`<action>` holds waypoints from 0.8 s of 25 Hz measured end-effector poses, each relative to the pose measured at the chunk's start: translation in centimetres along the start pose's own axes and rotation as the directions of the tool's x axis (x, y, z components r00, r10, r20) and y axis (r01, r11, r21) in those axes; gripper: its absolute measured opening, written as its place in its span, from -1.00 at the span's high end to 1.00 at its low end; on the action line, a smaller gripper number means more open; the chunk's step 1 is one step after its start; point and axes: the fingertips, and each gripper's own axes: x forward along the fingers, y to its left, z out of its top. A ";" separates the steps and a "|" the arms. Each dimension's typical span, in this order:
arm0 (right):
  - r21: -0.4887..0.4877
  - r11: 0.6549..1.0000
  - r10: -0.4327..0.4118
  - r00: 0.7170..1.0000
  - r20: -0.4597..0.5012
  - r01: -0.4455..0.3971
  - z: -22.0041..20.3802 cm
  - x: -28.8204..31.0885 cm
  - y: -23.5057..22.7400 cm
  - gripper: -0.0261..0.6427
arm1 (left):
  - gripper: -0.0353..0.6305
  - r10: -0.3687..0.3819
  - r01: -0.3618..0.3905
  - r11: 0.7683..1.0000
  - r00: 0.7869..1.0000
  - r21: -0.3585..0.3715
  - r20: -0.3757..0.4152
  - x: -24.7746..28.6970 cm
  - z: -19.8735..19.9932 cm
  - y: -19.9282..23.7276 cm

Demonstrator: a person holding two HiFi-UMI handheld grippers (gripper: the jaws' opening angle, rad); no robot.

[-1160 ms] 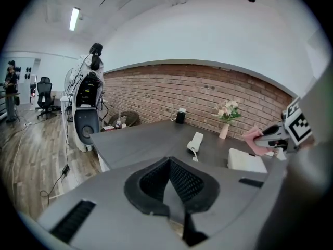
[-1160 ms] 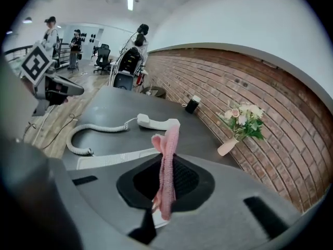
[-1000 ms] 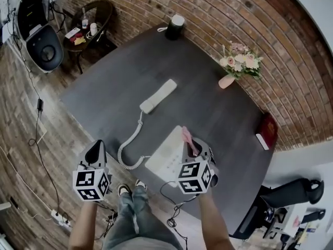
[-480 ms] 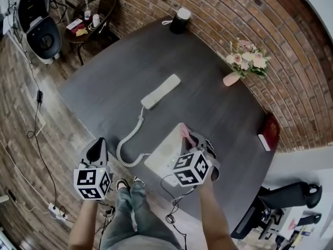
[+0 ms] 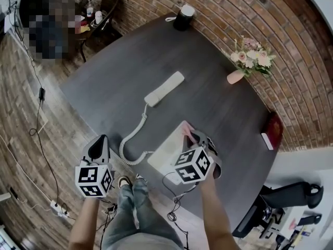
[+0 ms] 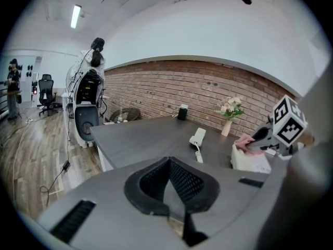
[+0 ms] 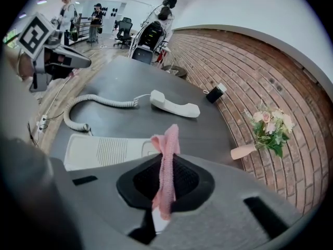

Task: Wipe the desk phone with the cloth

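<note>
The white desk phone base (image 5: 169, 151) (image 7: 104, 151) (image 6: 251, 160) sits at the near edge of the dark table. Its handset (image 5: 164, 89) (image 7: 174, 104) lies off the base, further in, joined by a coiled cord (image 5: 132, 139) (image 7: 91, 102). My right gripper (image 5: 193, 138) (image 7: 165, 178) is shut on a pink cloth (image 7: 166, 165) (image 5: 187, 133) (image 6: 243, 141), held over the base's right end. My left gripper (image 5: 99, 149) (image 6: 167, 186) hangs off the table's near-left edge, jaws together with nothing between them.
A pink vase of flowers (image 5: 251, 60) (image 7: 268, 132) stands at the table's right. A dark cup (image 5: 184, 17) is at the far corner, a red book (image 5: 271, 130) at the right edge. A round side table (image 5: 99, 9) stands beyond.
The right gripper with the cloth has shifted slightly over the phone base. The left gripper has stayed about where it was.
</note>
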 end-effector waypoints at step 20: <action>0.037 0.998 0.059 0.998 -0.037 -0.057 -0.1 -0.3 4.1 0.86 | 0.88 -0.032 0.032 0.999 0.999 0.018 -0.013 -0.3 -0.5 0.9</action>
